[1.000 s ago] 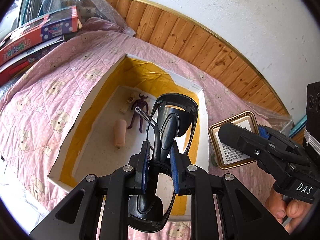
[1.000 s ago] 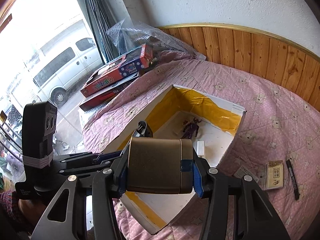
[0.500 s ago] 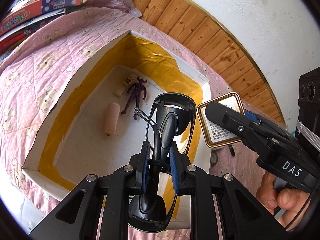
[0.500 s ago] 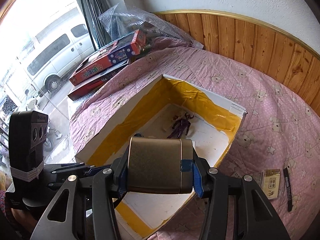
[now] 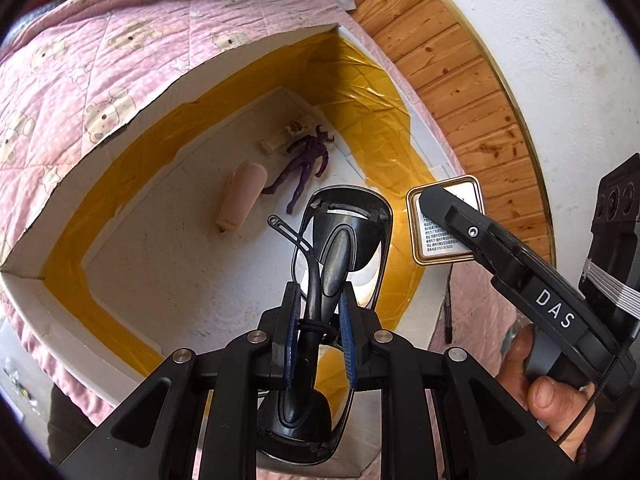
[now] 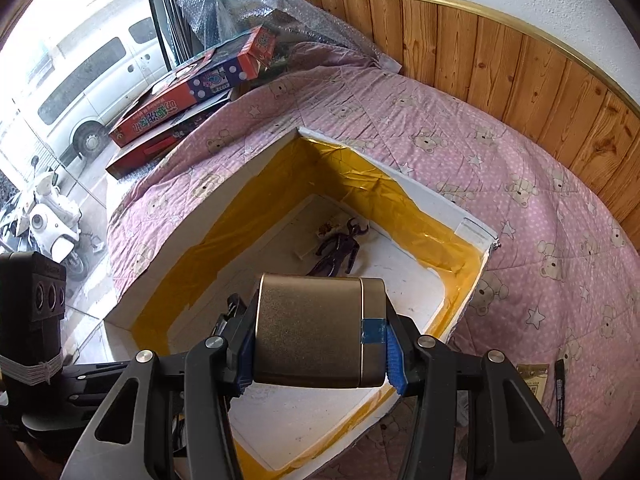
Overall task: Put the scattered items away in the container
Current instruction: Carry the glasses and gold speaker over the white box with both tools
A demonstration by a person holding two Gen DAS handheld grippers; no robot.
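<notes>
Black sunglasses [image 5: 320,272] pinched tight in left gripper [image 5: 318,344], gold tin [image 6: 318,330] clamped in right gripper [image 6: 318,354]; both hang at lower centre of frame over white yellow-taped box [image 6: 256,184]. Placing step; next likely lower, release inside beside purple figure [image 5: 306,160].

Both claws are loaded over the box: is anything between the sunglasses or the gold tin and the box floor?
Nothing visible blocks either. The sunglasses in the left claw and the gold tin in the right claw hang over bare floor of the open box; the purple figure and pink cylinder lie farther back.
</notes>
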